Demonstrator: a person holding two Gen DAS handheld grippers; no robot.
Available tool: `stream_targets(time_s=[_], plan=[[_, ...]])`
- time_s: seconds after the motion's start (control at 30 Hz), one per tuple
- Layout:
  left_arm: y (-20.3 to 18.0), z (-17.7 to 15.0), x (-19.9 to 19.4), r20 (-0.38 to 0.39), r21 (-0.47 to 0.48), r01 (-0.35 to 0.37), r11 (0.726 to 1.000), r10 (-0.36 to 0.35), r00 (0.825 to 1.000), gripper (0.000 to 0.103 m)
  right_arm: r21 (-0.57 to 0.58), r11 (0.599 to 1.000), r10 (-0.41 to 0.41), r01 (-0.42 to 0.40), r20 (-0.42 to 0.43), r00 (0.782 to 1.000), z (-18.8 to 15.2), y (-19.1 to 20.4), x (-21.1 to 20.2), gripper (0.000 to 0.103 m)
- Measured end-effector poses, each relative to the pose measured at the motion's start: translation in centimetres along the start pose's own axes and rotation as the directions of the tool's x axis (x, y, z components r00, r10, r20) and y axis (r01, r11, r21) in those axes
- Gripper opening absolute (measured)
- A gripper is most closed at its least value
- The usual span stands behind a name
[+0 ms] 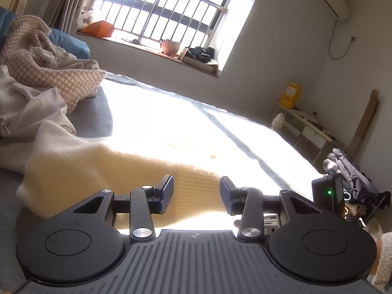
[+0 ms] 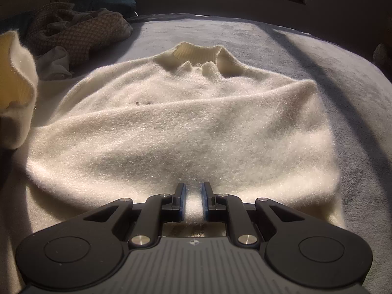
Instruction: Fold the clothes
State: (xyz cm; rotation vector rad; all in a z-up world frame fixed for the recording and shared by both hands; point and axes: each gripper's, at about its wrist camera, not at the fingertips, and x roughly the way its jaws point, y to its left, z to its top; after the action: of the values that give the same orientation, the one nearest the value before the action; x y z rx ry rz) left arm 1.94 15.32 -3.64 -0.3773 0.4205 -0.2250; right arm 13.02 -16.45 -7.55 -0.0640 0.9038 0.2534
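sweater (image 1: 103,171), cream and fuzzy, lies on the grey bed (image 1: 93,120) in the left wrist view, its ribbed hem running under the left gripper (image 1: 196,194). the left gripper's jaws stand spread wide with nothing between the pads, hovering just over the ribbed band. strong sun washes out most of the bed beyond. a pink-and-white patterned garment (image 1: 49,73) and a white cloth (image 1: 29,107) are heaped to the left, near the sweater's edge. a barred window (image 1: 159,7) and its cluttered sill sit behind, and a low shelf (image 1: 306,127) stands against the far wall.

in the right wrist view the sweater (image 2: 171,127) lies spread flat on the bed (image 2: 269,46), collar (image 2: 196,51) pointing away from the camera, a long crease crossing the chest. the right gripper (image 2: 194,202) has its jaws drawn close, pinching a ridge of the sweater's near edge between the pads. a sleeve cuff (image 2: 17,73) is raised at the left edge. the patterned garment (image 2: 80,31) lies bunched beyond it.
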Motion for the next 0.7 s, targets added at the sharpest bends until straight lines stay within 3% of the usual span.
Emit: stream_targets(time_s=[0.13, 0.27, 0.33, 0.43, 0.5, 0.6, 0.7], plan=[[-0.4, -4.6, 2.2, -0.190, 0.011, 0.070, 0.997, -0.067, 0.980, 0.041, 0.063, 0.997, 0.052, -0.052, 0.003, 0.999, 0.1, -1.0, -0.1, 0.017], [1.0, -5.4, 1.7, -0.202, 0.008, 0.005, 1.000, -0.004, 0.979, 0.041, 0.175, 0.976, 0.128, -0.127, 0.006, 0.992, 0.6, -2.5, -0.2, 0.021], [2.1, -5.6, 1.3, -0.184, -0.018, -0.029, 0.999, 0.025, 0.983, 0.042, 0.260, 0.946, 0.193, -0.193, 0.023, 0.981, 1.0, -3.4, -0.5, 0.021], [2.8, -6.0, 0.8, -0.194, -0.053, -0.066, 0.996, 0.055, 0.979, 0.042, 0.361, 0.875, 0.328, -0.324, 0.050, 0.943, 1.4, -3.7, -0.6, 0.022], [3.0, -6.3, 1.1, -0.210, -0.052, -0.078, 0.996, 0.065, 0.976, 0.042, 0.414, 0.823, 0.408, -0.389, 0.047, 0.912, 1.7, -3.5, -0.2, 0.031], [2.7, -6.9, 1.3, -0.225, -0.040, -0.081, 0.996, 0.070, 0.972, 0.042, 0.477, 0.772, 0.478, -0.421, 0.002, 0.879, 1.8, -2.2, 1.3, 0.034], [2.4, -7.4, 1.5, -0.237, -0.020, -0.081, 0.996, 0.074, 0.969, 0.042, 0.518, 0.751, 0.493, -0.408, -0.030, 0.869, 1.5, -1.6, 2.8, 0.034]])
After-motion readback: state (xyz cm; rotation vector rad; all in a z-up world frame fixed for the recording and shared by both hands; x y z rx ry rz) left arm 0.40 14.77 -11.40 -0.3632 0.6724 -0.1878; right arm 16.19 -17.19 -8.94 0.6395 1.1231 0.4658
